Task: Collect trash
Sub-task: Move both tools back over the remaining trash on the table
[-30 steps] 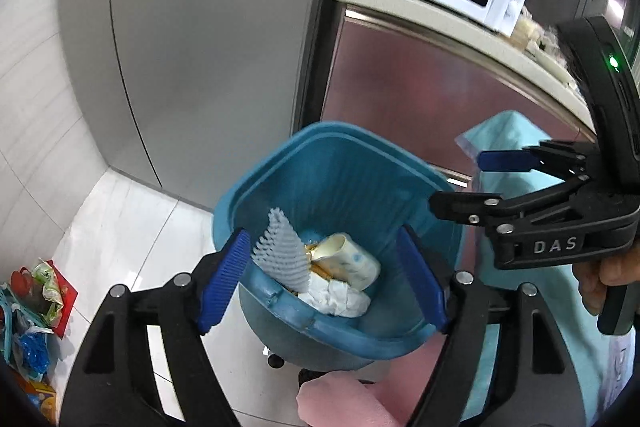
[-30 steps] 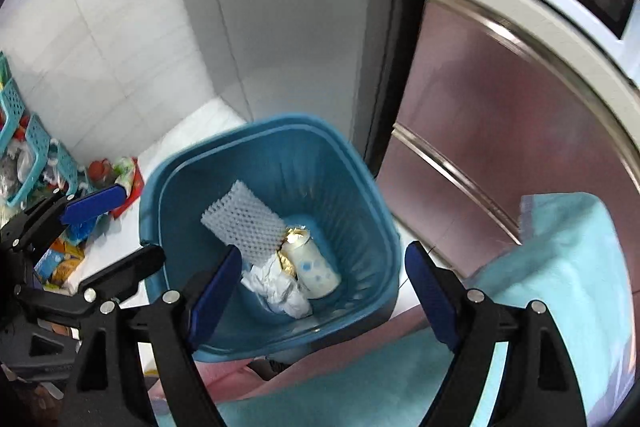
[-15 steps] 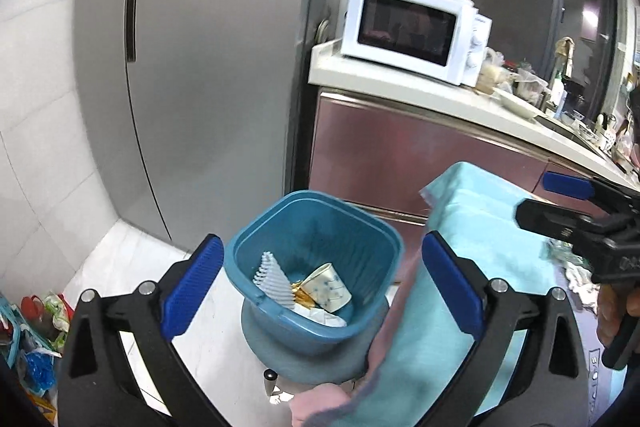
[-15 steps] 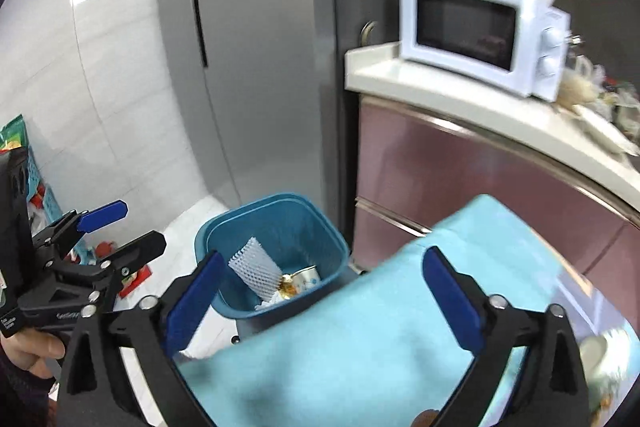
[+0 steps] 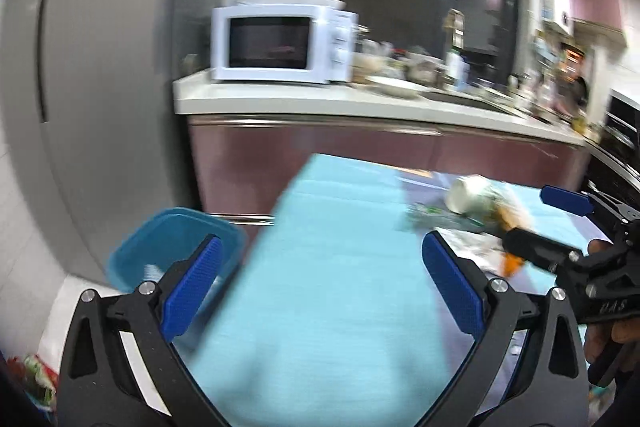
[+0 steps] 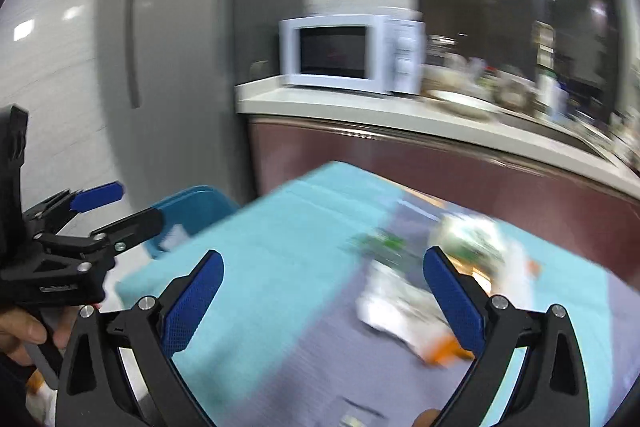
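Both blue-padded tongs, L & R, wide open, nothing held; blurred white paper-cup & wrapper trash on light-blue cloth tabletop just ahead of R tongs; teal plastic bin behind L tongs' left pad

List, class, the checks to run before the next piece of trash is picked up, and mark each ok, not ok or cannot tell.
1. Left gripper open and holding nothing: ok.
2. Right gripper open and holding nothing: ok.
3. Trash left on the light blue tablecloth: ok, a tipped paper cup and crumpled wrappers lie there.
4. Blue trash bin in view beside the table: ok.
5. Exact kind of each wrapper: cannot tell, pictures blurred.
6. Room left in the bin: cannot tell, its inside is mostly hidden.
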`<state>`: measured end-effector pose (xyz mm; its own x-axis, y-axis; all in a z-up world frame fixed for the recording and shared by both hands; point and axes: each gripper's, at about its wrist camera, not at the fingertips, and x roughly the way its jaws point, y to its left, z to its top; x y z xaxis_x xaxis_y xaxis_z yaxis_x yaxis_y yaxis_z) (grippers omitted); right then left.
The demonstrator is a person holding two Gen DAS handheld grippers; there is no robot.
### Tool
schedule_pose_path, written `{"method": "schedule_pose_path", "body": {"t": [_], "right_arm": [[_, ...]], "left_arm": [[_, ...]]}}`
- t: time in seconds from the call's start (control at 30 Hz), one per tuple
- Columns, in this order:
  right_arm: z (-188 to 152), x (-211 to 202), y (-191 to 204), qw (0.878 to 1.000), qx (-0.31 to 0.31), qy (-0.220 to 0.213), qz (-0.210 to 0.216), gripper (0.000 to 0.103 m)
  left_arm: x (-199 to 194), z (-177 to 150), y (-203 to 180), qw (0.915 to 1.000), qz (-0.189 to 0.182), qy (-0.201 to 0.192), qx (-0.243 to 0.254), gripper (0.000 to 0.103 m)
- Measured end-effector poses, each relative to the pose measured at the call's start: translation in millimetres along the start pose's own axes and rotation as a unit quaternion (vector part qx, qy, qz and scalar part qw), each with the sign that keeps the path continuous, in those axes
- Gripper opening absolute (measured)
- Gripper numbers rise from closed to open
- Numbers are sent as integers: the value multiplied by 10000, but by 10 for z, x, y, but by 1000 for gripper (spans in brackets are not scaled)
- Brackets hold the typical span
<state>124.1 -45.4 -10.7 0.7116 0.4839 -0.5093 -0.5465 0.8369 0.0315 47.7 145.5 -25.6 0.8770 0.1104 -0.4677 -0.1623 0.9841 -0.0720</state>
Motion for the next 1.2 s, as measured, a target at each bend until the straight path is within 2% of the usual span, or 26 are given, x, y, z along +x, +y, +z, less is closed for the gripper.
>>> {"method": "schedule_pose_path", "body": {"t": [0.2, 0.37, 0.47, 0.7, 0.8, 1.0, 1.2], "right_arm": [[-415, -428, -688, 9950, 670, -36, -746, 96], [-575, -496, -1108, 9877, 1075, -6, -1139, 97], [-606, -486, -1272, 9854, 1260, -12, -1142, 97], [-543, -222, -1513, 9840, 1468, 171, -997, 96], [-479, -83, -1572, 9831, 1573, 221, -915, 96], [-307, 237, -1649, 9819, 1682, 360, -791, 96], [-254, 592, -1722, 9783, 1841, 608, -735, 96]], "left_arm": [[111, -124, -607, 9982, -508, 163, 259, 98], [305, -164, -963, 9949, -786, 312, 551, 98], [420, -162, -1184, 9921, -957, 376, 724, 98], [781, 2, -1402, 9881, -1161, 489, 886, 98], [1035, 103, -1418, 9874, -1124, 558, 961, 98], [1505, 228, -1341, 9877, -1153, 816, 672, 98], [1895, 201, -1336, 9844, -1211, 1093, 658, 98]]}}
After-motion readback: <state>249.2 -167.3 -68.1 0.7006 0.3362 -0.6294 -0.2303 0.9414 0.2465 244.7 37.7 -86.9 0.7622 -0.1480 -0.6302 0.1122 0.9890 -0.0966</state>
